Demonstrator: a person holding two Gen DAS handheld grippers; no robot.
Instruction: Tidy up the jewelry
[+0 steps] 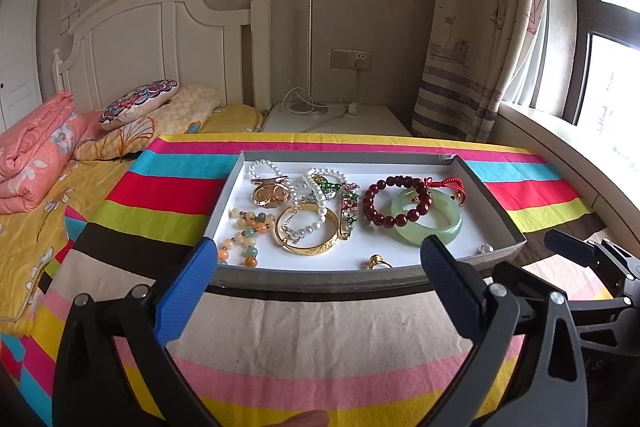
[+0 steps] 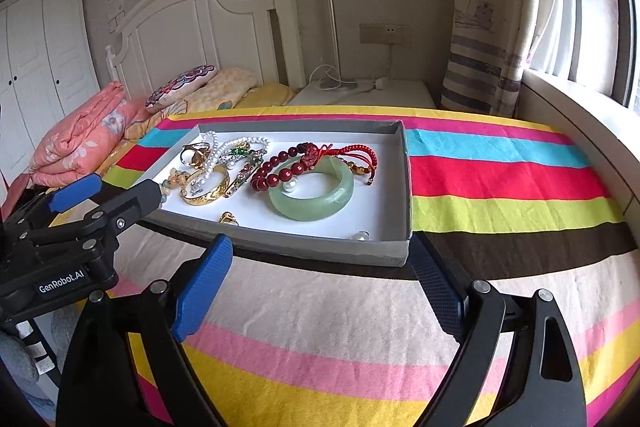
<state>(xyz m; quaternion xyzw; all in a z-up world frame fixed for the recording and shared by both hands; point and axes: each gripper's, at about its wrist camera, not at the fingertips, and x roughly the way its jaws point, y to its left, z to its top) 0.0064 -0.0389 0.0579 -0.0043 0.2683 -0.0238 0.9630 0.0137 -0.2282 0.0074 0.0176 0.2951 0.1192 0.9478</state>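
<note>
Jewelry heaped in a grey tray (image 1: 494,203) on the striped cloth (image 1: 320,339): pastel beads (image 1: 244,231), gold bangle (image 1: 308,247), dark red bead bracelet (image 1: 378,205), jade bangle (image 1: 428,223). Left gripper (image 1: 320,263) spread wide, empty, just short of tray. Right gripper (image 2: 324,279) likewise spread, empty.

Left gripper (image 1: 318,259): black plastic frame, blue ridged finger pads (image 1: 188,291), round silver screws at the joints. Right gripper (image 2: 320,279) matches it. White "GenRobot.AI" lettering (image 2: 61,286) marks the left gripper's body, seen at nine o'clock.
</note>
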